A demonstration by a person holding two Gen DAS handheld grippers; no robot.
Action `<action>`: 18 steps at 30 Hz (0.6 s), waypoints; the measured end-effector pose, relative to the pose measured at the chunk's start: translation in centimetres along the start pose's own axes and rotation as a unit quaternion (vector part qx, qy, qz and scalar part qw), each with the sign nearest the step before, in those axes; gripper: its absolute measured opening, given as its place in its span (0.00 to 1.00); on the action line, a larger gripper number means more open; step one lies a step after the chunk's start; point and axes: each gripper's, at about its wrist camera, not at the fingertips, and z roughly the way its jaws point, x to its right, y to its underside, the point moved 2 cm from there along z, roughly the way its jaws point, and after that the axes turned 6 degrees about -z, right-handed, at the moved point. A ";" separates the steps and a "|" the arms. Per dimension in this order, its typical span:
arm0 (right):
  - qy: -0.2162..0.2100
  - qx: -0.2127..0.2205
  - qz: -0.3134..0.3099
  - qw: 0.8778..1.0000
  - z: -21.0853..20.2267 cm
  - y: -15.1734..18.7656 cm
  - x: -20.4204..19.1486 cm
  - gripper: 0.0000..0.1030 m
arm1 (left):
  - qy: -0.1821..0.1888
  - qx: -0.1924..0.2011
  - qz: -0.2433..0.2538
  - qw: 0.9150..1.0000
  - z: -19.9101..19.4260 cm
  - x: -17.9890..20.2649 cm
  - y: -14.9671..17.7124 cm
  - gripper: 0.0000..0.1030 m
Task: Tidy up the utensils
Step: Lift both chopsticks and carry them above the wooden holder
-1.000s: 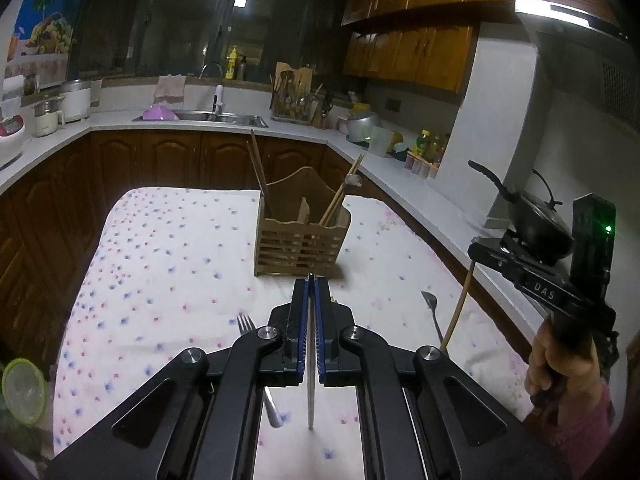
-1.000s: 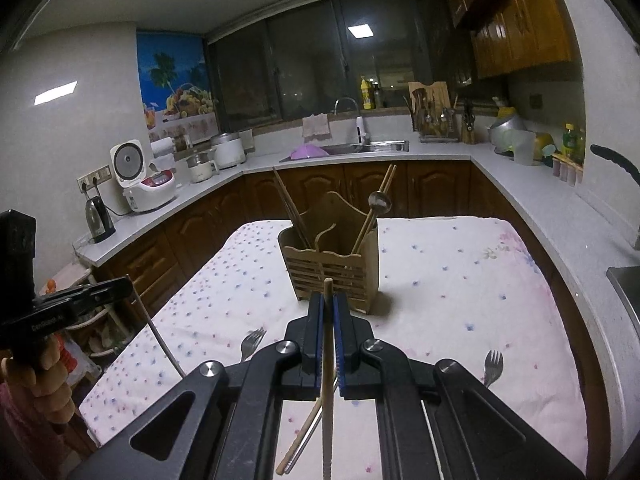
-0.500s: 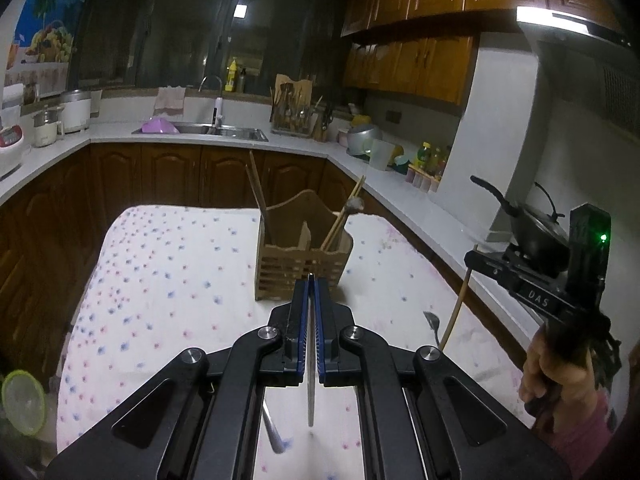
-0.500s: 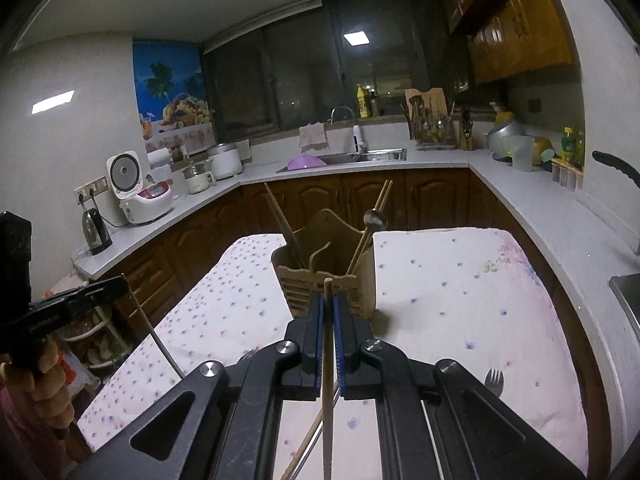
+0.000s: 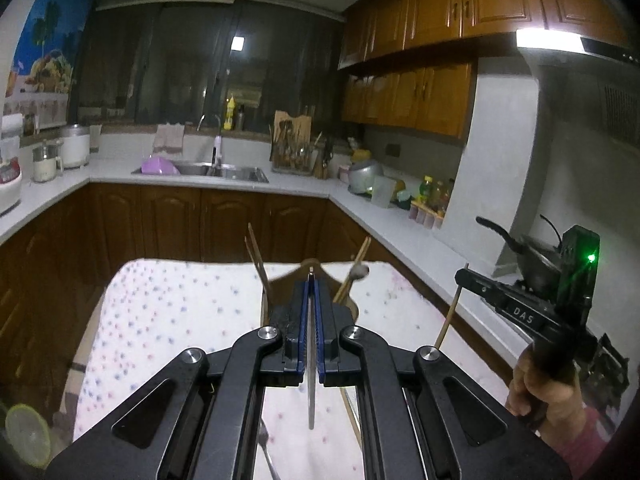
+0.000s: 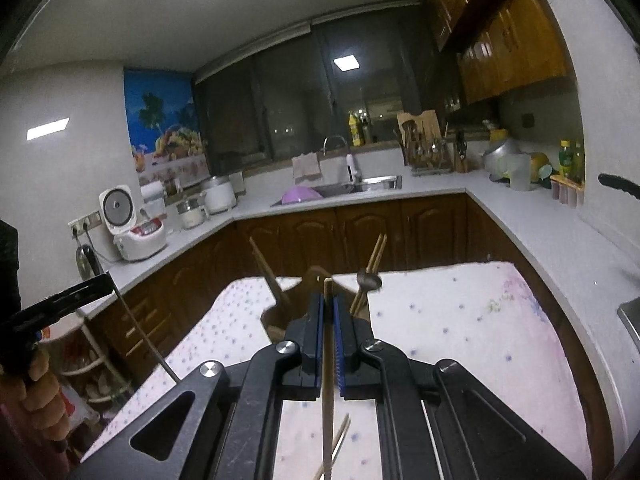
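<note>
My left gripper (image 5: 311, 285) is shut on a thin metal utensil handle (image 5: 311, 392) that hangs down toward the table. My right gripper (image 6: 328, 302) is shut on a wooden chopstick (image 6: 327, 400); it also shows in the left wrist view (image 5: 450, 316). A wooden utensil holder (image 6: 280, 316) with chopsticks and a spoon (image 6: 369, 279) stands on the table just beyond both grippers, mostly hidden behind the fingers; it also shows in the left wrist view (image 5: 348, 304). Both grippers are raised above the table.
The table carries a white cloth with coloured dots (image 5: 168, 312). A loose chopstick (image 6: 338, 440) and a metal utensil (image 5: 266, 456) lie on it under the grippers. Counters with a sink (image 5: 224, 170), rice cooker (image 6: 132, 224) and wok (image 5: 532, 252) surround the table.
Both grippers have risen and tilted up while holding their utensils. The holder has dropped lower in both views and is now partly hidden behind the fingers.
</note>
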 end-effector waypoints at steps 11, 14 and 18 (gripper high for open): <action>0.007 0.054 0.009 0.998 3.5 -5.3 1.0 0.05 | -0.007 0.035 0.009 0.999 3.3 -0.2 -5.1 0.02; 0.011 0.066 0.009 0.998 4.5 -6.6 1.2 0.05 | -0.009 0.042 0.009 0.999 4.6 -0.5 -6.6 0.02; 0.018 0.083 0.014 0.996 6.2 -8.2 1.8 0.05 | -0.010 0.052 0.005 0.999 6.6 -1.0 -8.5 0.02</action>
